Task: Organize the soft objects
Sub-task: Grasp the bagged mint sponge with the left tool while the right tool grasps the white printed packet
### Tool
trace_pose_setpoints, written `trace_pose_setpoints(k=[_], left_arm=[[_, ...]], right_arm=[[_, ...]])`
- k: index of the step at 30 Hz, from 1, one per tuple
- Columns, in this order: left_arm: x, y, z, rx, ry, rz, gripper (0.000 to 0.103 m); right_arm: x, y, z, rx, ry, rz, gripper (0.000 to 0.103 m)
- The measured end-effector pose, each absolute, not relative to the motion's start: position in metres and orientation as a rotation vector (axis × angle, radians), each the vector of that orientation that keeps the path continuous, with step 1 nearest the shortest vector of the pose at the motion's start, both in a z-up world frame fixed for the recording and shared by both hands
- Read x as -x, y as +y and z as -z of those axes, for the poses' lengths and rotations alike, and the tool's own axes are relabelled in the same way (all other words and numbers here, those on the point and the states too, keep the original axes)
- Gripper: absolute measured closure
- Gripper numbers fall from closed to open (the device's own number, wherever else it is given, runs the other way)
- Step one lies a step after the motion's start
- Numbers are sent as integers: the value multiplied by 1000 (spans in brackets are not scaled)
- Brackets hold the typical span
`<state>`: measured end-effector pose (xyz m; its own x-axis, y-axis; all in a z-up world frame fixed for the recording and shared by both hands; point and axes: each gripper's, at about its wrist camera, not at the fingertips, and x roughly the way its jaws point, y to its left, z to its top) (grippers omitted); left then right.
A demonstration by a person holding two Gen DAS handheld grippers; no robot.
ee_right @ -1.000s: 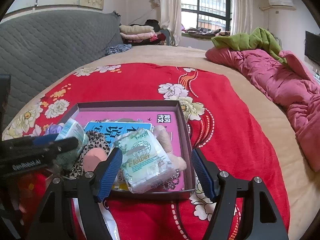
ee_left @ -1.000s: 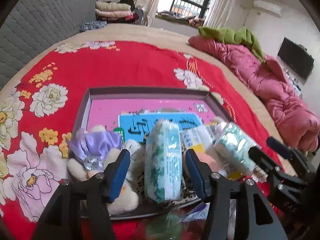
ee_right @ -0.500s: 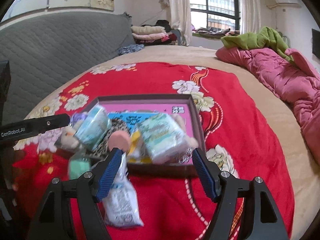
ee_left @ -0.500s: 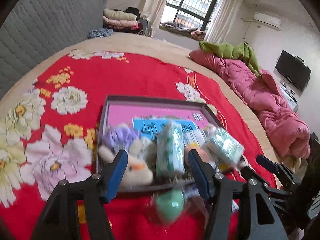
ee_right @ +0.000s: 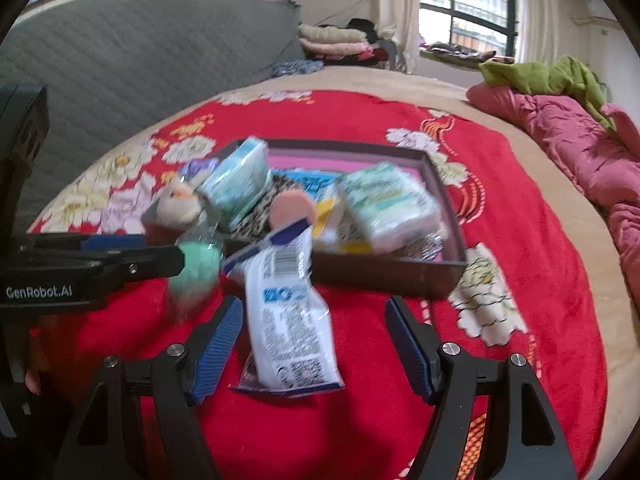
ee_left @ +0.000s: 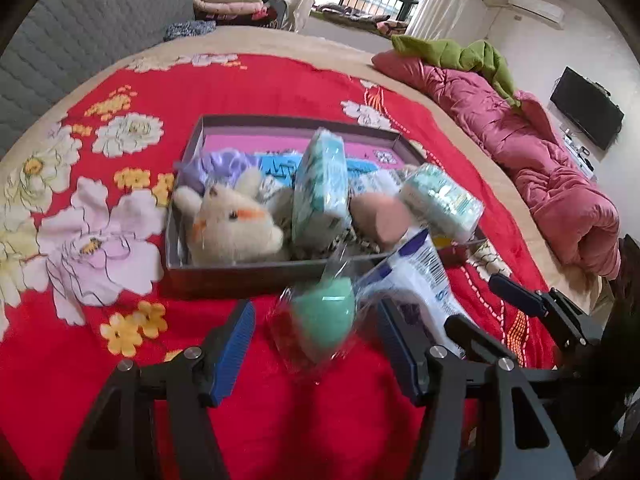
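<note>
Left gripper [ee_left: 314,344] fingers [ee_left: 236,338] are spread wide, blue pads apart, grasping nothing; a green sponge [ee_left: 325,316] in clear wrap sits between them on the red floral blanket [ee_left: 120,208], w/ gaps on both sides, somewhat blurred. Just right of it lies a white wipes pack [ee_left: 416,280], its far end leaning up against the near wall of the shallow box [ee_left: 240,274]. Inside the box, left to right: cream plush bunny [ee_left: 232,224] w/ a purple bow [ee_left: 216,164] behind it, a tissue pack [ee_left: 320,192] standing on edge, a pink sponge [ee_left: 380,216], and a 2nd tissue pack [ee_left: 440,200] tilted at the box's right side. The right gripper's [ee_left: 488,300] dark fingers show at lower right of this view, near the wipes pack. A pink quilt [ee_left: 540,160] is bunched along the bed's right edge, well apart. Right wrist view: right gripper [ee_right: 314,346] fingers [ee_right: 218,344] also released and wide apart, holding nothing; the wipes pack [ee_right: 288,312] lies between them on the blanket [ee_right: 500,200], closer to the left pad, can't tell if it touches. Box [ee_right: 400,276] is just beyond, w/ bunny [ee_right: 178,208], upright tissue pack [ee_right: 238,182], pink sponge [ee_right: 290,208] and the other tissue pack [ee_right: 388,204] in it. The left gripper [ee_right: 182,260] reaches in from the left, its tip at the green sponge [ee_right: 196,272], which is blurred.
</note>
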<state>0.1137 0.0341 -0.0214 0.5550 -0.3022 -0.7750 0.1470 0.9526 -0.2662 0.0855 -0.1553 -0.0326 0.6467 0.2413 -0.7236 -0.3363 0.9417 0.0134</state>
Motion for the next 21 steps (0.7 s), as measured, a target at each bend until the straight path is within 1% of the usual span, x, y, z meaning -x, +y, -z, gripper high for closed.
trace_pose_setpoints(k=[7, 12, 15, 17, 18, 19, 21], left_arm=[[-120, 28, 43, 171, 1013, 286, 41], [-127, 26, 49, 177, 1024, 304, 41], [-130, 23, 55, 193, 1045, 324, 50], [-133, 22, 57, 199, 1054, 334, 57], [-134, 21, 58, 202, 1057, 339, 59], [-135, 21, 58, 204, 1061, 344, 61], [-135, 19, 58, 203, 1061, 347, 62]], right_arm=[[-91, -150, 55, 125, 856, -346, 28], [-101, -150, 65, 109, 873, -347, 28], [-106, -151, 67, 98, 866, -349, 28], [-108, -151, 68, 90, 867, -357, 28], [-109, -151, 68, 86, 867, -363, 33], [-109, -151, 69, 86, 866, -372, 45], [-108, -150, 68, 98, 861, -378, 54]])
